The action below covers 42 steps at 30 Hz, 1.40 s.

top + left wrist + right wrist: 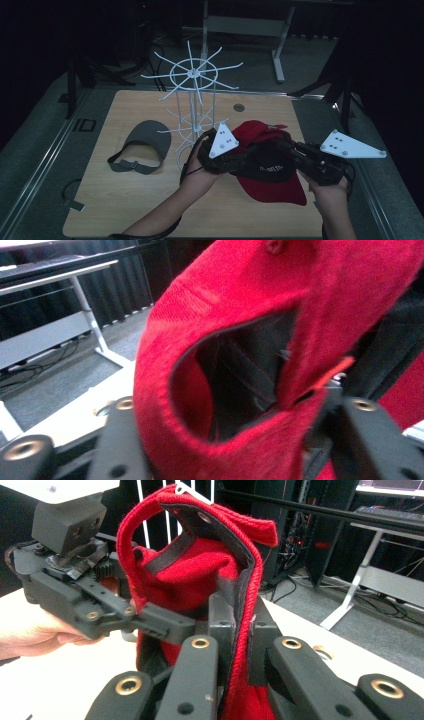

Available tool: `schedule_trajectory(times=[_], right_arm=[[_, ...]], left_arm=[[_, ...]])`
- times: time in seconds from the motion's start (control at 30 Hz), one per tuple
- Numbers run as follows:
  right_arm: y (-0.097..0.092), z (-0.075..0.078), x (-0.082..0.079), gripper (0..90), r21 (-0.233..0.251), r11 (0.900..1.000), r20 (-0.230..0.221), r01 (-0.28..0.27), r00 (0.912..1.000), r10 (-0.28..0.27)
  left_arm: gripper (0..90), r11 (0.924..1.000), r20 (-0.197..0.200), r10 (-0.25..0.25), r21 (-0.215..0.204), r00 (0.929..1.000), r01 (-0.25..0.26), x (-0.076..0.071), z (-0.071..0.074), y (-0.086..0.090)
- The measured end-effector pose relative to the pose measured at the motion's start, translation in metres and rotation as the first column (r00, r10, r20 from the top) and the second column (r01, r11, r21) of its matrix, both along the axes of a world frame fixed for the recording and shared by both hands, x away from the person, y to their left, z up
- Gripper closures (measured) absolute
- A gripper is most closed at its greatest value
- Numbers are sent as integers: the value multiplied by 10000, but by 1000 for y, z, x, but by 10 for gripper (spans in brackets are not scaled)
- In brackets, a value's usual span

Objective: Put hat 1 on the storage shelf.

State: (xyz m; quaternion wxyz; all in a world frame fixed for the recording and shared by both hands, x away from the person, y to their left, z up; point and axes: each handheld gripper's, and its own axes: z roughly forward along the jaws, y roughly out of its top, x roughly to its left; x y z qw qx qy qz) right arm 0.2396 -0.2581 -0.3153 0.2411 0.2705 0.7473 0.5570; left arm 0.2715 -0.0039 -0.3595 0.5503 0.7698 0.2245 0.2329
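A grey visor cap point(142, 145) is laid flat on the wooden table point(125, 210), left of centre, w/ bare tabletop all round it and toward the near edge. A small dark strap point(71, 196) is seen off the table's near-left corner, on the grey surround. Behind centre a white wire rack point(192, 100) is stood upright, its prongs spread outward at two levels; the lowest prongs are close by the left gripper point(240, 157), so room is tight there. Right of the rack the far-right tabletop is mostly bare, apart from a round grommet point(239, 107).

The red cap point(272, 187) is held up above the table's right-centre, between both grippers. It is knitted red outside, black-lined inside, w/ a black front panel and a red brim pointing toward the near edge.

Left gripper: jaws set either side of the cap's rear fabric; whether it's actually pinched can't be told. Right gripper point(240, 630): jaws clamped on the cap's edge band.

Count: 2 caps, 1 rack, 2 grippers.
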Motion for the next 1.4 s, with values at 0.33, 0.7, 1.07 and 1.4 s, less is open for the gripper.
schedule_trajectory(times=[0.33,0.7,1.07,1.4], right_arm=[[1,-11,0,853,-167,9999,-183,21,9998,-24],[-11,-28,-8,850,-211,9994,-520,268,9983,-279],[-17,-39,-18,833,-135,9996,-567,268,9980,-275],[-20,-47,-30,725,-96,9999,-790,37,9969,-44]], left_arm=[[880,9991,-149,369,-220,9992,-373,4,3,0],[898,9966,261,398,709,9989,-416,-1,8,-12],[900,9967,335,413,688,9986,-435,0,16,-14],[900,9974,460,269,659,9986,-299,-2,22,-14]])
